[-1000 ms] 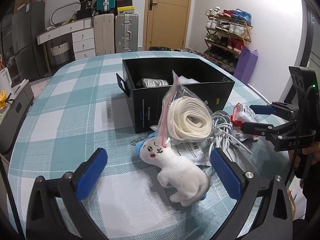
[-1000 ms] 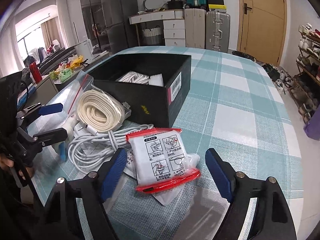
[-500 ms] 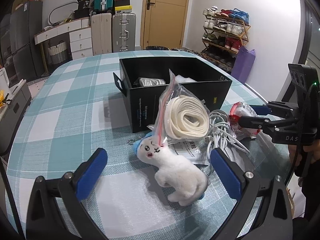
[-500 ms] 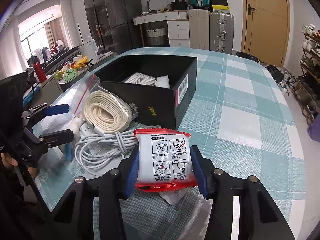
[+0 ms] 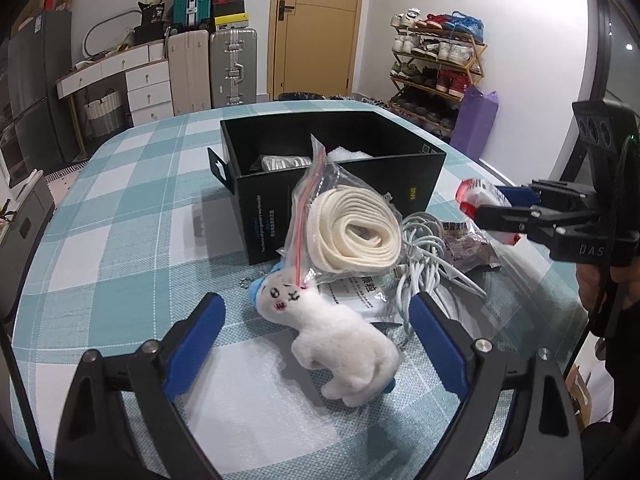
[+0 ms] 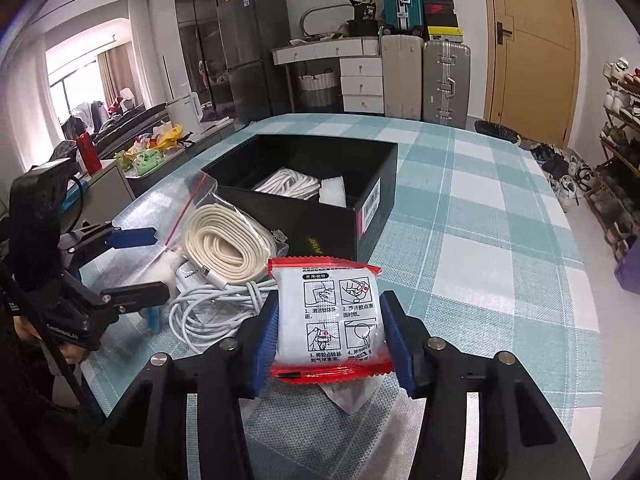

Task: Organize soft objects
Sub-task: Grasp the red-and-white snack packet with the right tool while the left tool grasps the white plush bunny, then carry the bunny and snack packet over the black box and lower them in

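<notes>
My right gripper (image 6: 328, 334) is shut on a white packet with red edges (image 6: 330, 314) and holds it above the table, in front of the black box (image 6: 316, 224). In the left wrist view the packet (image 5: 478, 198) shows raised at the right. My left gripper (image 5: 316, 328) is open, its fingers on either side of a white plush toy (image 5: 336, 336) lying on the table. A bagged cream strap coil (image 5: 352, 232), a white cable bundle (image 5: 428, 252) and flat packets (image 5: 468, 240) lie beside the box (image 5: 332, 176).
The box holds a white cable coil (image 6: 288, 184) and a white pad (image 6: 332, 192). The checked tablecloth (image 6: 480, 216) covers a round table. Suitcases (image 6: 424, 68), drawers and a shoe rack (image 5: 436, 68) stand behind.
My right gripper closed on the red-edged packet and lifted it off the table. The left gripper stayed open around the plush toy, shifting slightly.
</notes>
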Demonstrator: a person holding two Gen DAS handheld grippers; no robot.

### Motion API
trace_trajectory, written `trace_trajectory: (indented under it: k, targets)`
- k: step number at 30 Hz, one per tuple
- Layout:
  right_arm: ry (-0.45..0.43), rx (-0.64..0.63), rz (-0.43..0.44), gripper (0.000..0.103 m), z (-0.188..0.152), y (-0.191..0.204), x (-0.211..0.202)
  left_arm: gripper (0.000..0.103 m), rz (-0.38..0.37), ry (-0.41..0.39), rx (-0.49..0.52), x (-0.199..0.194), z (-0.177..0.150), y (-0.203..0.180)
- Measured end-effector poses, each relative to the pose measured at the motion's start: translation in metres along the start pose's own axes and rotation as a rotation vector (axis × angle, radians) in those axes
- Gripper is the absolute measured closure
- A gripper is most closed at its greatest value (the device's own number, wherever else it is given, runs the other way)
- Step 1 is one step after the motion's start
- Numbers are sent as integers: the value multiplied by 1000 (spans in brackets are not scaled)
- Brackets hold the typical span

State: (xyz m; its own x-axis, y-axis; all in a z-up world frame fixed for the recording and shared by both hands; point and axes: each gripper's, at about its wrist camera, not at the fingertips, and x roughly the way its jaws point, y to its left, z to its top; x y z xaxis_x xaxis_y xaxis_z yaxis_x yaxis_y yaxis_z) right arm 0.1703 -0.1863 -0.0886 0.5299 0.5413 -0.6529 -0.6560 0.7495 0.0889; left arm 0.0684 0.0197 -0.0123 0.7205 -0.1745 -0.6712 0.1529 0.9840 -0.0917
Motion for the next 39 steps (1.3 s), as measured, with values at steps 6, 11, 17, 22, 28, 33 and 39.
trace_trajectory:
  k: [6, 11, 17, 22, 28, 33, 39]
  targets:
    - [-22, -2, -1, 53, 1, 2, -6, 21, -17, 13, 9, -3, -4, -4]
    - [-33, -4, -2, 53, 3, 3, -9, 40, -30, 40, -21, -2, -8, -1]
    - [-40, -5, 1, 53, 3, 4, -12, 60, -49, 44, -18, -4, -12, -5]
    - [-49, -10, 7, 53, 3, 4, -13, 63, -60, 27, -29, -9, -13, -6]
    - [-69, -12, 11, 53, 5, 8, -17, 64, -45, -13, -44, -23, -10, -2]
    - [-89, -16, 16, 53, 6, 10, -22, 64, -31, -40, -65, -30, -8, 4]
    - [-113, -31, 31, 53, 7, 17, -27, 64, -15, -75, -83, -38, -2, 6]
